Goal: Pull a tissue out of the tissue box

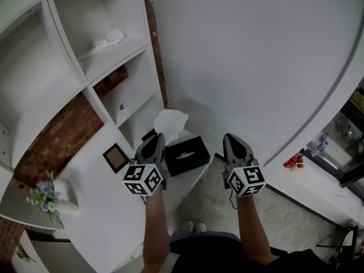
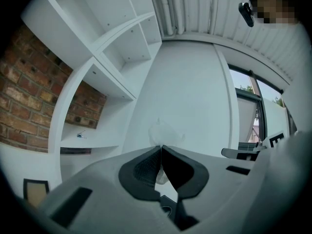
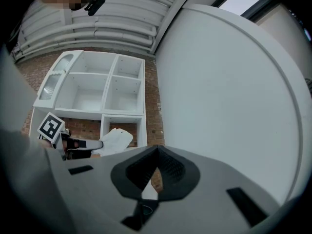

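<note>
White crumpled paper tissue point(image 1: 169, 123) sticks out just beyond the left gripper point(image 1: 158, 138), whose jaws clamp together on it. A firm pinch and a straight lift would serve best. It looks clear of the black rectangular tissue box point(image 1: 185, 155), just right of those jaws on the white table point(image 1: 102, 220); the box's contents are unseen. The right gripper's point(image 1: 231, 138) jaws meet, empty.

White counter point(image 1: 96, 201) with tissue box point(image 1: 186, 155), frame point(image 1: 116, 157)

Bright, even daylight; soft shadows; fisheye warping, dark vignetted corners
</note>
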`<control>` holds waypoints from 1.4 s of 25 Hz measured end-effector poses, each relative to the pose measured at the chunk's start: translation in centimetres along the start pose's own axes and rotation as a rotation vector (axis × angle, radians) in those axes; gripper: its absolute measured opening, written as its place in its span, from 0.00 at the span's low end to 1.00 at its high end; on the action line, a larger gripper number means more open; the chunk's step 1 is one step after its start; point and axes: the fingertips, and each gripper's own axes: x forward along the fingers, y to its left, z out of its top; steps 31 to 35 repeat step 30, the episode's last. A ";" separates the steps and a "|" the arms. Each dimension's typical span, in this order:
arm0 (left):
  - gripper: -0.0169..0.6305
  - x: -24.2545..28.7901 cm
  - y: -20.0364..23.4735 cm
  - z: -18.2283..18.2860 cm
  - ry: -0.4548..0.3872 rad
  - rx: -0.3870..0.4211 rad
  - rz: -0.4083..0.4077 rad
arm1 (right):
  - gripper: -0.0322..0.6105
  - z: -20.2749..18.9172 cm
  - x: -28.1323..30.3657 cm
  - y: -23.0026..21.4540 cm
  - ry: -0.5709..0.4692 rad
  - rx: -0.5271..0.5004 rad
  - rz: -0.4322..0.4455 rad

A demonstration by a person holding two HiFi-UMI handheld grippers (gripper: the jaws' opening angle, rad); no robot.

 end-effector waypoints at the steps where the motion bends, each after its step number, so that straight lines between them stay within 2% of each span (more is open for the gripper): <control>1: 0.05 -0.1 -0.1 -0.1 0.002 0.001 -0.001 | 0.05 0.0 -0.1 0.1 0.000 -0.001 0.003; 6: 0.05 -0.4 -0.5 -0.5 0.019 -0.002 -0.007 | 0.05 -0.5 -0.1 0.7 0.028 -0.036 0.015; 35: 0.05 -1.3 0.0 -2.1 0.075 -0.026 -0.048 | 0.05 -1.4 0.1 2.3 0.051 -0.030 0.016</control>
